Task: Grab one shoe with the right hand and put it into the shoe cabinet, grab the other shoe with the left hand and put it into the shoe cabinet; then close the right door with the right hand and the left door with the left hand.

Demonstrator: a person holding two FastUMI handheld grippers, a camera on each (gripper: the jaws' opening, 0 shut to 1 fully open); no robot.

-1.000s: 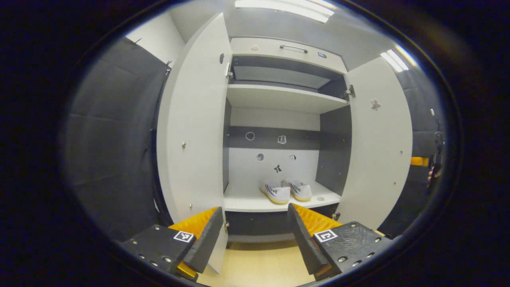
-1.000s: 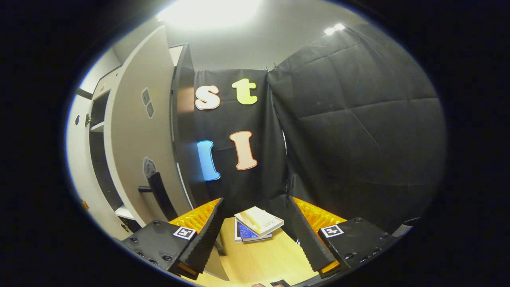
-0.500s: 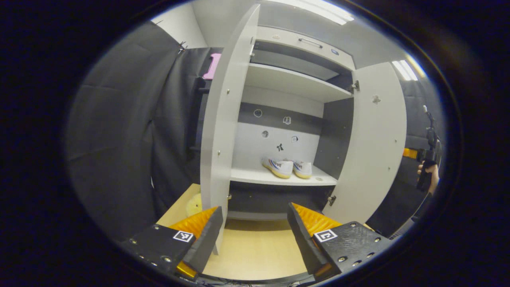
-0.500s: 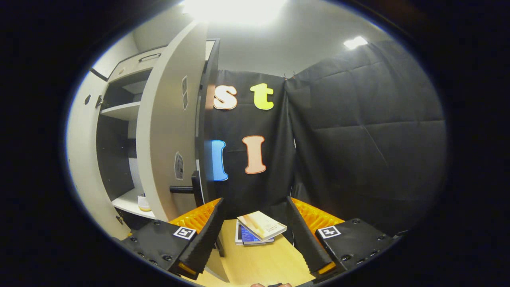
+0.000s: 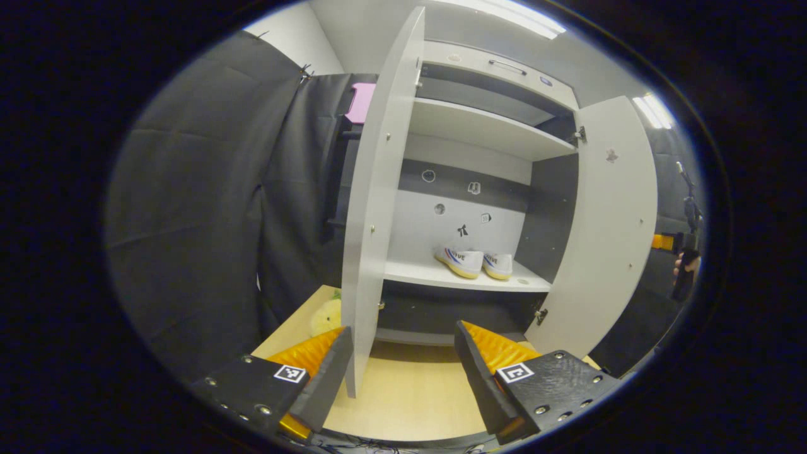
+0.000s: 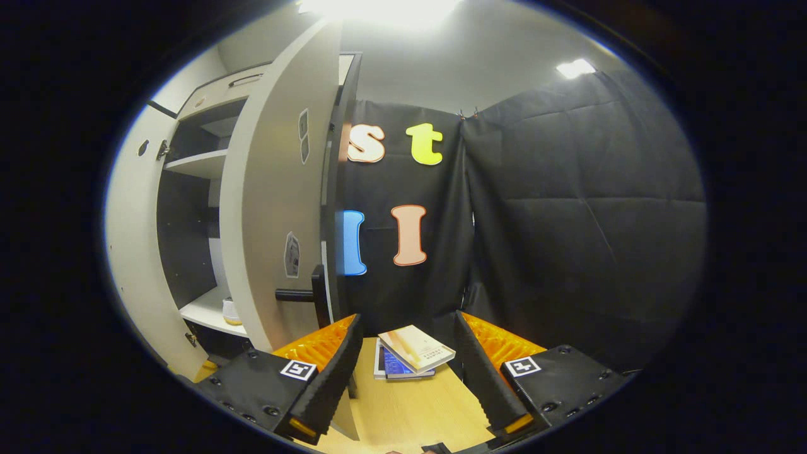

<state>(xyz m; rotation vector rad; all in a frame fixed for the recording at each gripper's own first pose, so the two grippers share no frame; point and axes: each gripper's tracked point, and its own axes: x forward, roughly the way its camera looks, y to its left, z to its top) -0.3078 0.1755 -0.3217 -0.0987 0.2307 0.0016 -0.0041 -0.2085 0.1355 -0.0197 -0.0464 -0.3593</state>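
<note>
The tall white shoe cabinet (image 5: 479, 126) with dark inner panels stands open. On its lower white shelf (image 5: 441, 276) sit two white low-top shoes with tan soles and blue-red side stripes (image 5: 473, 261), side by side and touching, toes toward the cabinet's back. The left white door (image 5: 378, 208) is edge-on, just ahead of the left gripper (image 5: 403, 372), whose fingers are spread apart and empty. The right white door (image 6: 277, 189), with a black bar handle (image 6: 309, 294), stands just left of the right gripper (image 6: 410, 372), also spread and holding nothing. Stacked books (image 6: 410, 359) lie on the wooden floor (image 6: 416, 410) beyond it.
</note>
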